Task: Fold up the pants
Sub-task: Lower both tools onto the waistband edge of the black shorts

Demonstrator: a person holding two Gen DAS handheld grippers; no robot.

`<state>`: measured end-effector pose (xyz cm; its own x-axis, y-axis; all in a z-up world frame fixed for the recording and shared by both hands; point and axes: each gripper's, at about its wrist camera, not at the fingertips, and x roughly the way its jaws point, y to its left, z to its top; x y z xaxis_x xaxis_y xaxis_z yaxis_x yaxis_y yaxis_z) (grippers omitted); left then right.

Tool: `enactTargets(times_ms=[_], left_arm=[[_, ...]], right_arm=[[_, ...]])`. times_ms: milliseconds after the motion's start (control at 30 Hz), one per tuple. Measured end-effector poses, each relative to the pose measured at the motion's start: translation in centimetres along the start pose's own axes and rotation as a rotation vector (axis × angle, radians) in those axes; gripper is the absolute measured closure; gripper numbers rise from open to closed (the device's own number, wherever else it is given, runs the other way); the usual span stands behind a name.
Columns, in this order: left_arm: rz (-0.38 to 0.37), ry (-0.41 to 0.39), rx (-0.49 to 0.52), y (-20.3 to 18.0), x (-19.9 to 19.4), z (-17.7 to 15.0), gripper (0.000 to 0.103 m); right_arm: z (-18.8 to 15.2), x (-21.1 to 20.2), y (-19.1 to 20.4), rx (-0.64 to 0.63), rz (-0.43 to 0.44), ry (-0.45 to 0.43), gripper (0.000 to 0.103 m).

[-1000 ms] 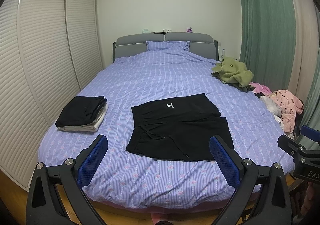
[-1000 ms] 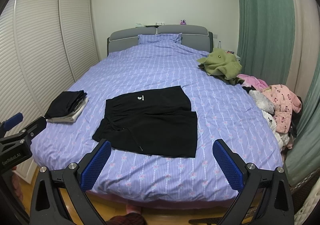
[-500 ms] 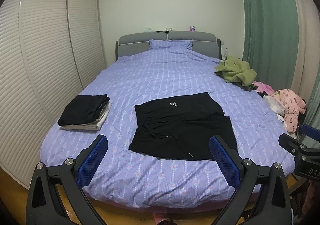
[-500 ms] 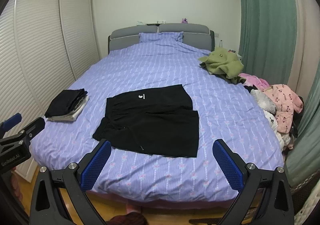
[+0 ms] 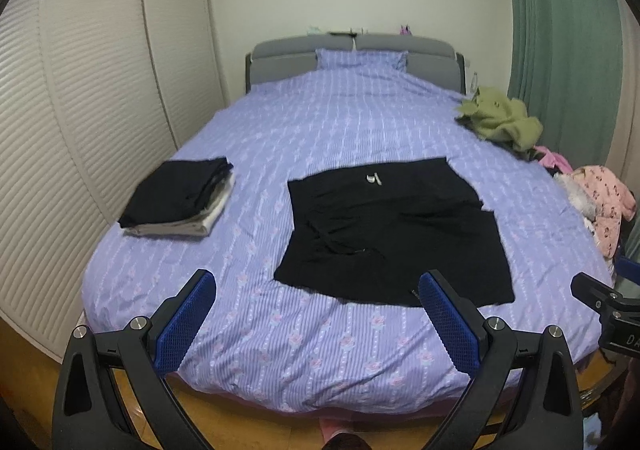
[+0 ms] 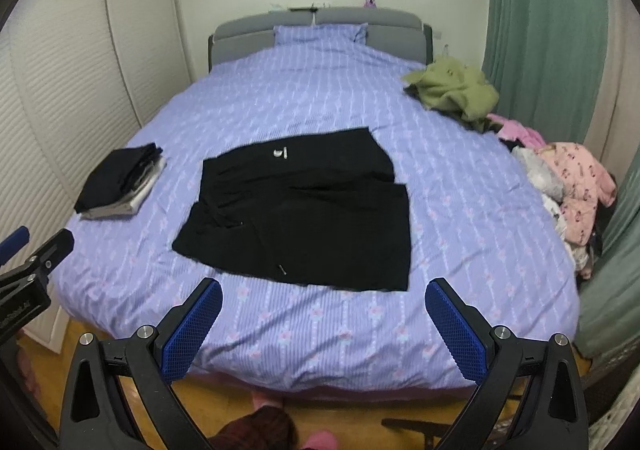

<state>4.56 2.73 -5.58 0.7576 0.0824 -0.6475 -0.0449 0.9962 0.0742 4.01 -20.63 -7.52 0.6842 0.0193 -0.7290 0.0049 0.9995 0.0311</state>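
Note:
Black pants (image 5: 396, 230) lie flat on the purple bedspread, folded over, with a small white logo at the far edge and a drawstring near the front; they also show in the right wrist view (image 6: 304, 210). My left gripper (image 5: 316, 314) is open and empty, held above the bed's foot, short of the pants. My right gripper (image 6: 324, 320) is open and empty, also at the bed's foot, short of the pants' near edge. Each gripper shows at the edge of the other's view.
A stack of folded clothes (image 5: 180, 198) lies at the bed's left edge. A green garment (image 5: 500, 122) and a pile of pink and white clothes (image 6: 568, 186) lie along the right side. White wardrobe doors (image 5: 80, 110) stand left, a green curtain (image 6: 540, 30) right.
Both grippers have moved a little forward toward the bed, so the pants look larger. Both stay open and empty.

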Motion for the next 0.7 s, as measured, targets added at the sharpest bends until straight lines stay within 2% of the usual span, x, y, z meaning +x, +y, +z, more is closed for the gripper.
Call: enactTargets(times_ms=[100, 200, 367, 467, 567, 700], left_arm=[[0.008, 0.056, -0.007, 0.7, 4.2, 0.0, 0.0], [-0.02, 0.122, -0.024, 1.4, 8.9, 0.5, 0.0], [-0.035, 0.217, -0.045, 2.7, 16.7, 0.4, 0.0], [-0.039, 0.262, -0.048, 2.6, 20.6, -0.6, 0.0], [-0.076, 0.32, -0.068, 2.5, 24.3, -1.8, 0.0], [-0.082, 0.394, -0.095, 2.3, 28.4, -3.6, 0.0]], right_arm=[[0.4, 3.1, 0.6, -0.017, -0.039, 0.026, 0.0], [1.7, 7.4, 1.2, -0.023, -0.075, 0.069, 0.0], [2.7, 13.7, 1.3, 0.053, -0.116, 0.132, 0.0], [1.7, 17.6, 1.4, 0.111, -0.135, 0.169, 0.0], [0.0, 21.4, 0.8, 0.181, -0.151, 0.227, 0.0], [-2.3, 25.0, -0.3, 0.262, -0.169, 0.292, 0.0]])
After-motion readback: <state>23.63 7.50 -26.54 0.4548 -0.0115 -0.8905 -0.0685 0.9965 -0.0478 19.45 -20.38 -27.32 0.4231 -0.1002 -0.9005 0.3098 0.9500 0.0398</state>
